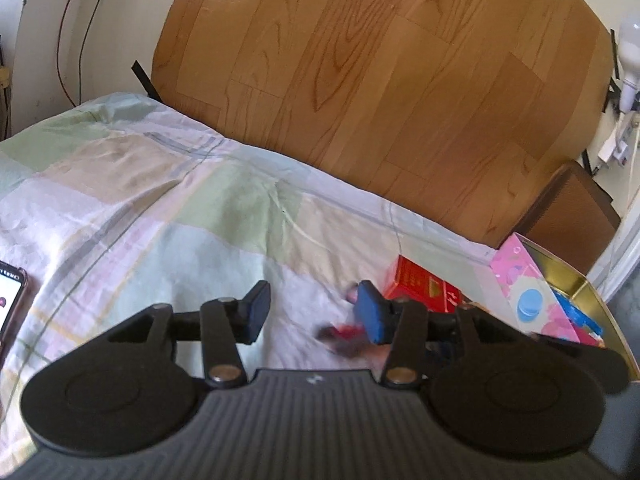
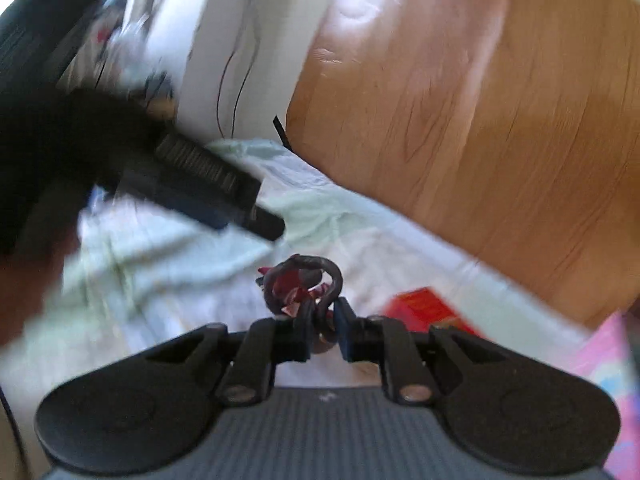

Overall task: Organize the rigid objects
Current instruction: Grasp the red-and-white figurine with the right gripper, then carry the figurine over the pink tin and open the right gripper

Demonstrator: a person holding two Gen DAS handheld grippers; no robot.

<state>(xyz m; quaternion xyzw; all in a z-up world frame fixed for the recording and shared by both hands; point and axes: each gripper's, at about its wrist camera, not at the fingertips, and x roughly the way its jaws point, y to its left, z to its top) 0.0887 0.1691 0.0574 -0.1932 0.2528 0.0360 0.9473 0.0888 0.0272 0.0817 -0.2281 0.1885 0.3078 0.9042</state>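
On the patchwork bedsheet (image 1: 168,200), seen from the left wrist, the left gripper (image 1: 316,312) hovers with its 2 jaws spread apart and nothing between the blue pads (image 1: 370,314); only bare sheet shows in the gap. Just past the right-hand pad lies a blurred dark and red object (image 1: 340,334), too smeared to identify here. Beyond it a red box (image 1: 420,286) rests on the sheet, near the bed's far edge. To its right stands a round gold tin (image 1: 580,292) with a pink floral box (image 1: 528,288) leaning inside it, a blue disc printed or stuck on its face. A wood-grain board (image 1: 380,80) rises behind the bed, and a phone (image 1: 10,300) with a lit screen lies at the left edge of the sheet.

From the right wrist, the picture is heavily blurred. The right gripper (image 2: 322,332) has its jaws pressed close together, pinching a small dark figure with red parts (image 2: 300,284), whose curved black loop sticks up above the fingertips; the lower part sits between the pads. The left gripper's body (image 2: 208,184) crosses the upper left of this view, above the sheet (image 2: 168,248). The red box (image 2: 428,308) shows as a smear to the right of the held figure, and the pink box (image 2: 600,360) fills the lower right corner. The wood board (image 2: 480,120) stands behind.
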